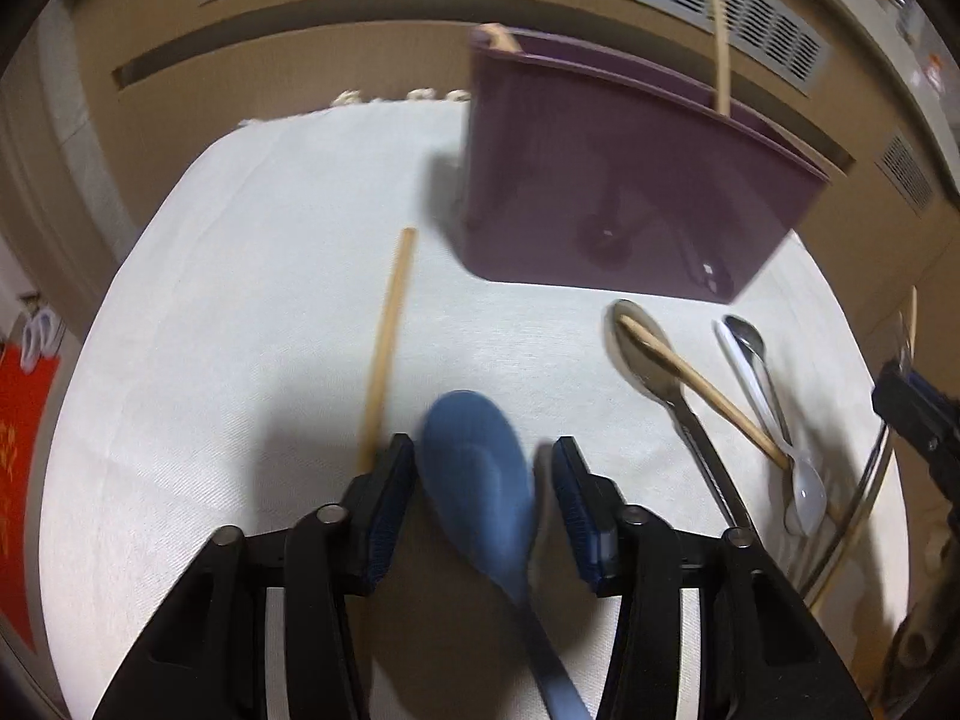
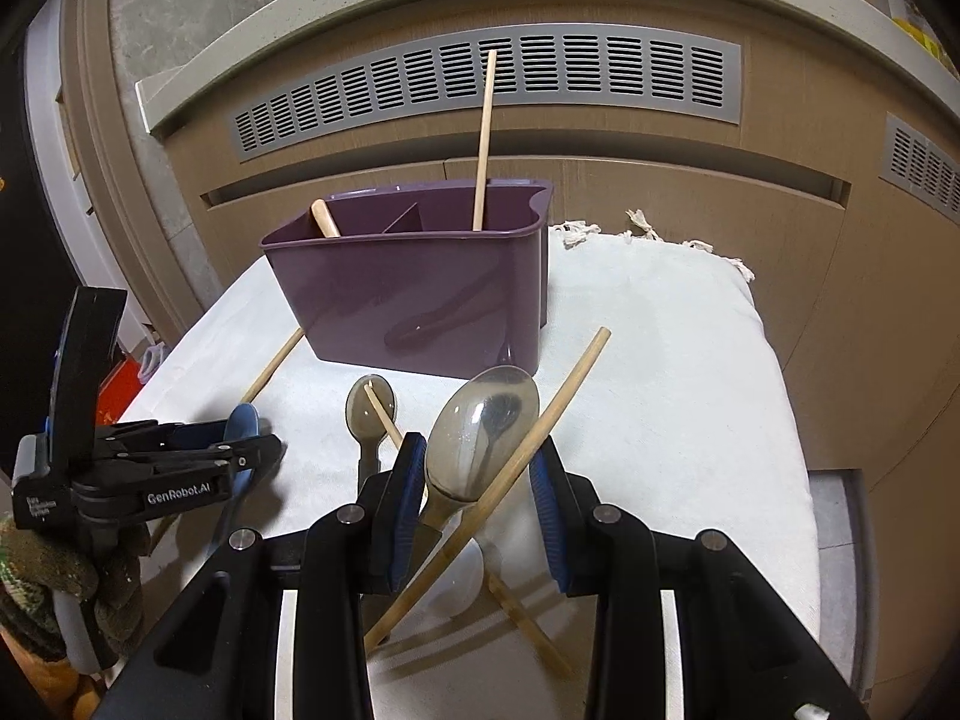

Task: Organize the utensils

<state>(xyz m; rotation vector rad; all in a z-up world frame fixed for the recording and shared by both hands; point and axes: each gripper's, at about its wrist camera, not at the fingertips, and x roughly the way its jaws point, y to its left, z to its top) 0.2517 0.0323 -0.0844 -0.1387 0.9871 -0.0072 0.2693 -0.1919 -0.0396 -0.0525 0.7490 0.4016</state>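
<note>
While the left gripper [image 1: 483, 474] has the blue spoon [image 1: 480, 480] between its narrowed fingers, perhaps touching, the right gripper [image 2: 480, 480] holds a metal spoon [image 2: 483, 438] and chopstick [image 2: 522, 450] before the purple caddy [image 2: 414, 294] on the table [image 2: 660, 360].

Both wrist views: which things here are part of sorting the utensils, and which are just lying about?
Part of the job:
- purple caddy
- blue spoon between the left jaws
- large metal spoon and a chopstick between the right jaws
- loose chopstick
- white plastic spoon

Just lying about:
- white cloth
- vent grille
- red bag
</note>
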